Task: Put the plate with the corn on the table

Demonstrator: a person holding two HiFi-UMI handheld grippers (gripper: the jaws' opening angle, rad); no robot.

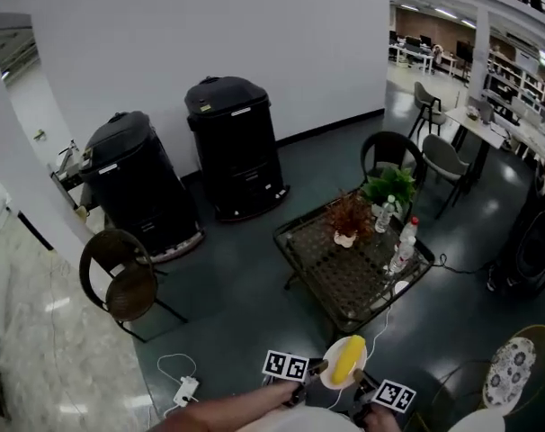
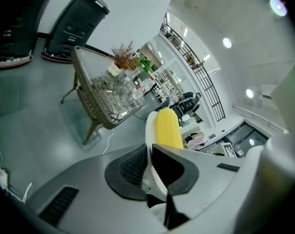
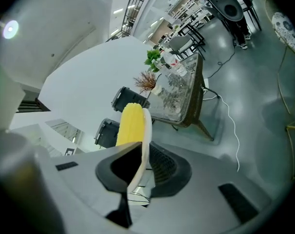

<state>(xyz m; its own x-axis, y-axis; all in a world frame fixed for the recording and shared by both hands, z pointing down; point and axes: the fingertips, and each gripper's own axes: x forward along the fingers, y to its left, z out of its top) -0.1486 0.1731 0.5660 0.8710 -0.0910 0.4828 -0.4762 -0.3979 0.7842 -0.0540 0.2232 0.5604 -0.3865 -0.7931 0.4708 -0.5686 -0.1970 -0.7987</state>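
A white plate [image 1: 337, 373] carrying a yellow corn cob [image 1: 348, 359] hangs above the floor at the bottom of the head view. My left gripper [image 1: 321, 371] is shut on its left rim and my right gripper [image 1: 363, 384] on its right rim. In the left gripper view the plate [image 2: 149, 130] stands edge-on between the jaws of the left gripper [image 2: 150, 164], with the corn [image 2: 168, 128] to its right. The right gripper view mirrors this with the plate [image 3: 146, 139], the corn [image 3: 130, 126] and the right gripper [image 3: 139, 168]. The glass-topped wicker table [image 1: 319, 261] stands a short way ahead.
On the table are a dried plant in a pot [image 1: 347, 220], a green plant [image 1: 391, 187] and bottles [image 1: 404, 245]. Two black bins [image 1: 236, 147] [image 1: 138, 184] line the wall. A round chair [image 1: 120, 277] is at left, a patterned seat [image 1: 512, 372] at right, and a power strip [image 1: 184, 390] lies on the floor.
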